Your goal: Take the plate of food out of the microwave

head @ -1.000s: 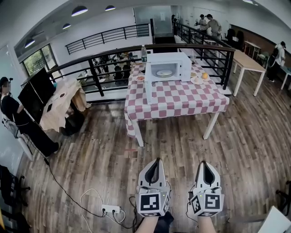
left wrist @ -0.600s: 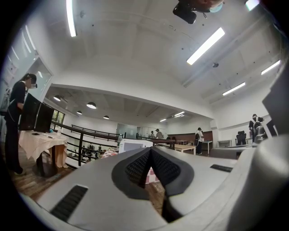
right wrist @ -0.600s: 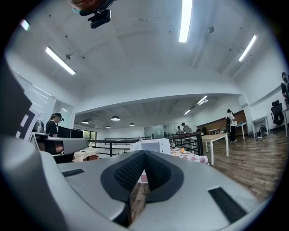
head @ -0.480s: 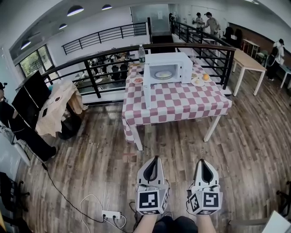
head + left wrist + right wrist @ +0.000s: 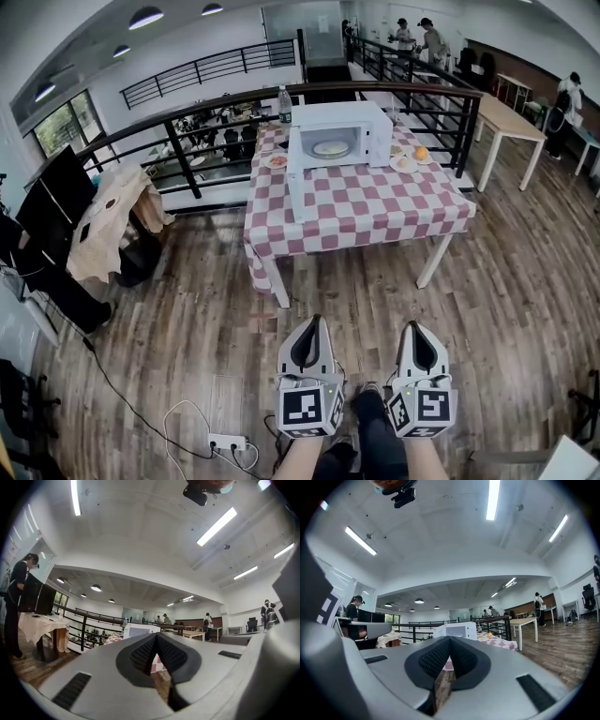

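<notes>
A white microwave (image 5: 339, 134) stands at the back of a red-and-white checked table (image 5: 361, 208), its door (image 5: 296, 192) swung open toward the front left. Inside it lies a plate of food (image 5: 330, 148). My left gripper (image 5: 310, 325) and right gripper (image 5: 413, 330) hover side by side over the wooden floor, well short of the table, both shut and empty. In the left gripper view the microwave (image 5: 138, 630) shows far ahead beyond the shut jaws. The right gripper view shows the microwave (image 5: 457, 630) far off above its shut jaws.
A water bottle (image 5: 285, 104), a plate (image 5: 277, 161) at the left and a plate with an orange (image 5: 421, 153) at the right flank the microwave. A black railing (image 5: 187, 141) runs behind the table. A power strip and cable (image 5: 228, 441) lie on the floor at my left.
The table and microwave have drawn nearer and lower-left in the head view as I walk forward. Both grippers stay shut, side by side.
</notes>
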